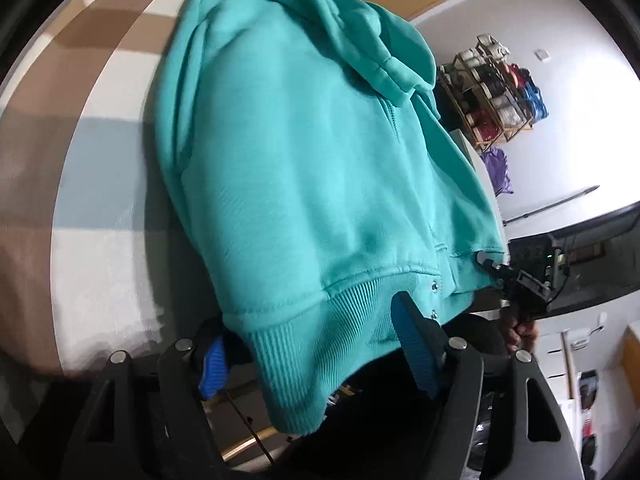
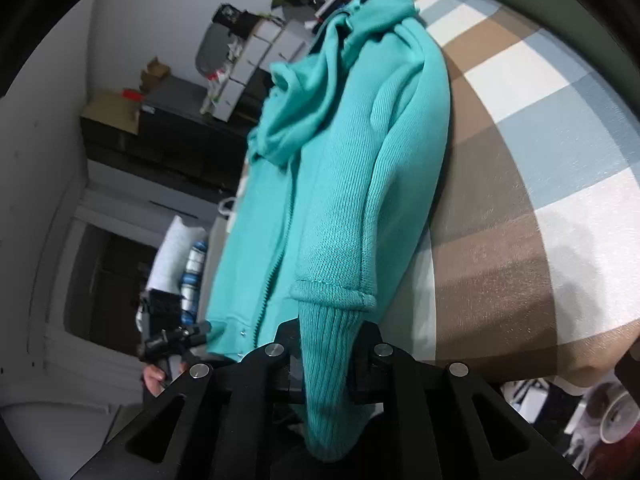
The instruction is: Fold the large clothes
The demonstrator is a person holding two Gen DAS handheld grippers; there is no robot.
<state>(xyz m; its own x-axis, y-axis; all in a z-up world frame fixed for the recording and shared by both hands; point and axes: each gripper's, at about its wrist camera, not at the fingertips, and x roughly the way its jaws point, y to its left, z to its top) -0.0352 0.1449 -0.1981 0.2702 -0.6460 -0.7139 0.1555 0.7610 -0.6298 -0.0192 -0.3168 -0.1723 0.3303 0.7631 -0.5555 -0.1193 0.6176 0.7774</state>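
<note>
A teal fleece zip-front hoodie (image 1: 304, 152) with ribbed hem and cuffs lies stretched over a bed cover of brown, white and pale-blue checks (image 1: 100, 208), its hood bunched at the far end and its hem hanging toward the cameras past the bed's near edge.

In the left wrist view the left gripper (image 1: 316, 340) straddles the ribbed hem band: the blue-padded fingers (image 1: 414, 344) stand apart with cloth between them, and the pads do not appear to press on it, though the left pad is half buried behind the fabric, so this is hard to judge.

In the right wrist view the right gripper (image 2: 326, 340) is clenched on a ribbed sleeve cuff (image 2: 328, 380); its pads are hidden under the knit. The cuff droops over the black frame and its end is lost in shadow.

Each view shows the other gripper small at the hem's far corner, with part of a hand (image 2: 154, 378) below it.
</note>
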